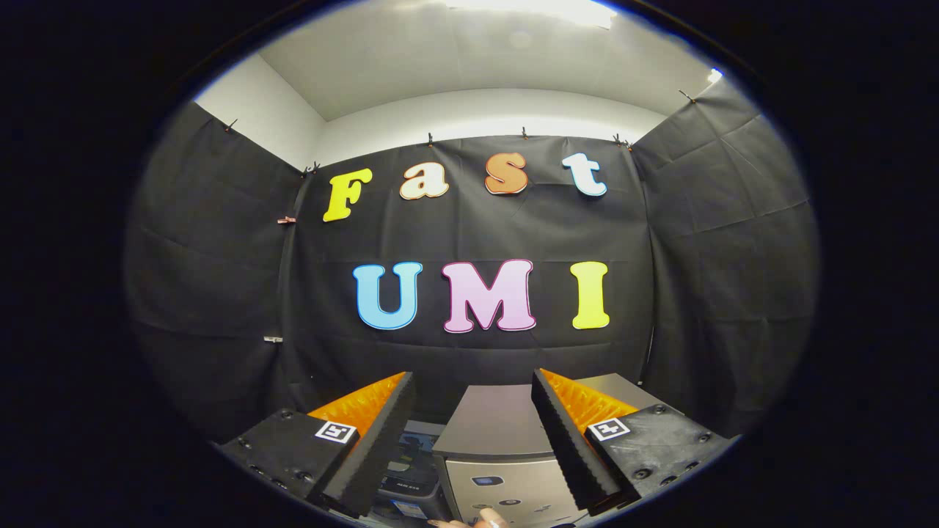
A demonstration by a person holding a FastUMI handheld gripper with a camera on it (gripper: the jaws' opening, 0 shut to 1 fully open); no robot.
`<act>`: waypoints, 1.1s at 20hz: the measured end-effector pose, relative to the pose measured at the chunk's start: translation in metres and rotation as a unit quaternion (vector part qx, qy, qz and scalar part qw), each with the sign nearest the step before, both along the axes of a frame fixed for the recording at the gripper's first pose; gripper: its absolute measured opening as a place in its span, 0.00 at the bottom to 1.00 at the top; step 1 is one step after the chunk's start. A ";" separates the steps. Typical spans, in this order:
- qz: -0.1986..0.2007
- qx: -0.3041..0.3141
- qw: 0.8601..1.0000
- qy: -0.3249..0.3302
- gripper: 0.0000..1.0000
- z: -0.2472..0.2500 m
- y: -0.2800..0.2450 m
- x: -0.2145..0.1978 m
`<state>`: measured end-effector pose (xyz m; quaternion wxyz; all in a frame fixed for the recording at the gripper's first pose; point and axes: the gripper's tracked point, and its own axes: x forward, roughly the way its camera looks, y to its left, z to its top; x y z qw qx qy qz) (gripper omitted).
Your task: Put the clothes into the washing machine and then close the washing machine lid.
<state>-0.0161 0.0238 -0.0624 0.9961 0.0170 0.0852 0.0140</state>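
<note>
Jaws wide open on nothing; washing machine (506, 440) sits low at six o'clock. Its lid looks stiff, best pushed at the edge.

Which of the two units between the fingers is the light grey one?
The taller box with the flat top and front panel; the other unit beside it is dark and sits lower. The gripper has its fingers open, holding nothing.

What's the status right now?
Gripper open, jaws empty, held high. Washer below between jaws, lid looks shut. Fingertips at washer's front. No clothes seen.
</note>
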 end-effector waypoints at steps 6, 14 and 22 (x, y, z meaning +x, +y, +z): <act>-0.001 -0.004 1.000 0.005 0.99 -0.005 0.000 0.003; -0.002 0.000 1.000 0.005 0.99 -0.006 0.001 0.008; -0.001 -0.007 1.000 0.009 0.99 -0.010 0.001 0.008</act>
